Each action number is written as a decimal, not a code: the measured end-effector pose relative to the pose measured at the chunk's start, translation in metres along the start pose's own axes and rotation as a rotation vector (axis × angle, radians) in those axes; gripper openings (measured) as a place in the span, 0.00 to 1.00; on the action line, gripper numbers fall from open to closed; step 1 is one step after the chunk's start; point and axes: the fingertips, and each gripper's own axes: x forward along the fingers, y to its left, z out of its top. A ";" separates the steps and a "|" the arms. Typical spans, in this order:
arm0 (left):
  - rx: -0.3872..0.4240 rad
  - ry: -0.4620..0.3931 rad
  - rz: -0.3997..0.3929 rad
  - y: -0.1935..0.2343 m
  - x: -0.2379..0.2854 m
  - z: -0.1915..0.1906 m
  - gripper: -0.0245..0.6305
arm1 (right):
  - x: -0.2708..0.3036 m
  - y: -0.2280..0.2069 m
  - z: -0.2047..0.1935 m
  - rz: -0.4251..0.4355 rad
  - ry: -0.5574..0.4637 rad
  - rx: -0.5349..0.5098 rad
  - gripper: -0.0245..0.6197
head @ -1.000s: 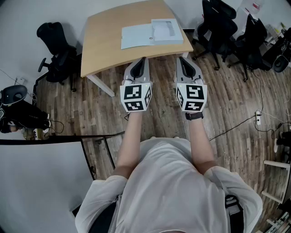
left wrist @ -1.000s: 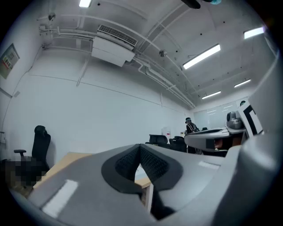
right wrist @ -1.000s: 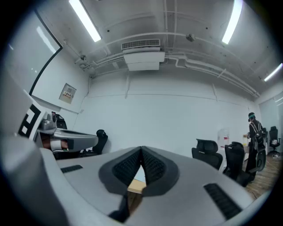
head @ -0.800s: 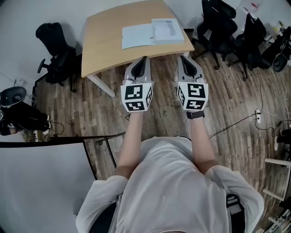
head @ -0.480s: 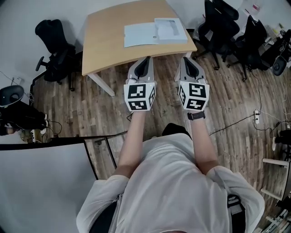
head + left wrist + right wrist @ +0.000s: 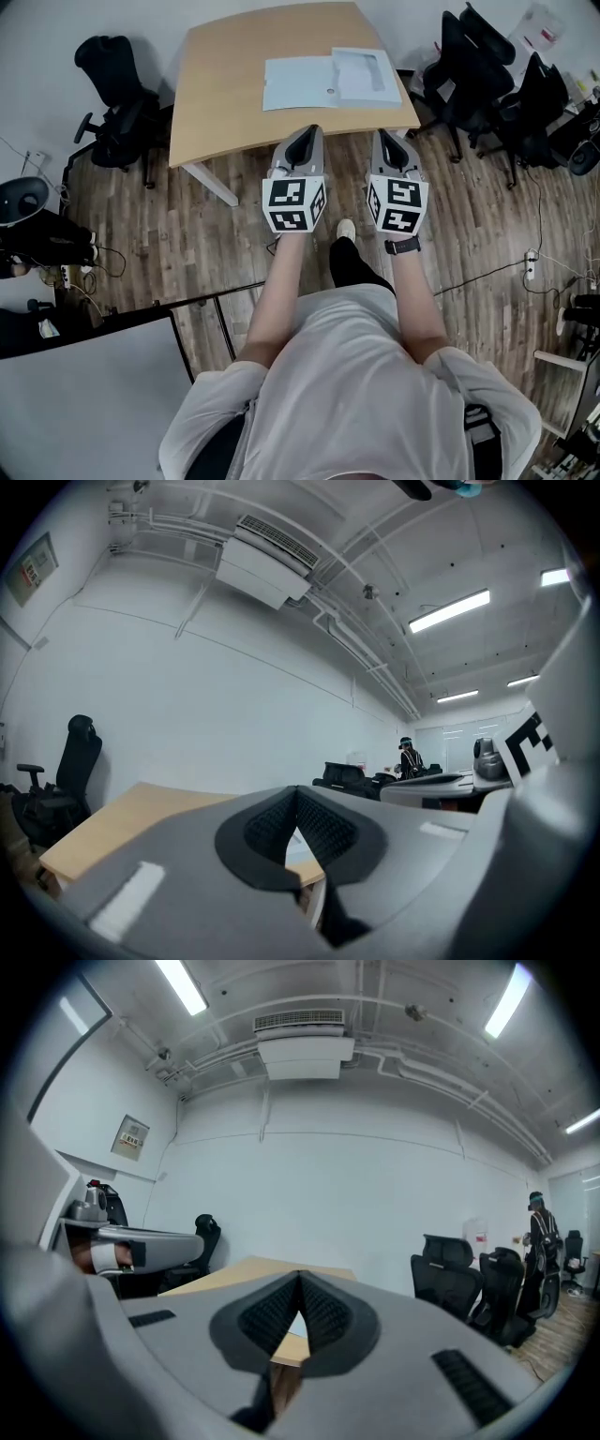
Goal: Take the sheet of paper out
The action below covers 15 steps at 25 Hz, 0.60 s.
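Approaching the bench (image 6: 220, 89): compared with a second earlier, both claws have come nearer its front edge and a foot (image 6: 345, 228) is now stepped forward, so the reach has begun but nothing is touched. Left claw (image 6: 306, 136) and right claw (image 6: 387, 139) are each pressed together, empty. The sheet of paper (image 6: 298, 82) lies flat on the bench beyond both tips, apart from them (a pale sleeve (image 6: 368, 75) adjoins its right side).
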 end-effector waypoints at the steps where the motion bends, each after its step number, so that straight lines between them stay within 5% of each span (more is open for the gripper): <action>1: 0.003 0.003 0.001 0.004 0.015 0.001 0.05 | 0.015 -0.004 -0.001 0.008 0.007 0.006 0.06; 15: 0.058 0.024 0.048 0.053 0.221 0.025 0.05 | 0.202 -0.116 0.026 0.033 -0.021 0.074 0.06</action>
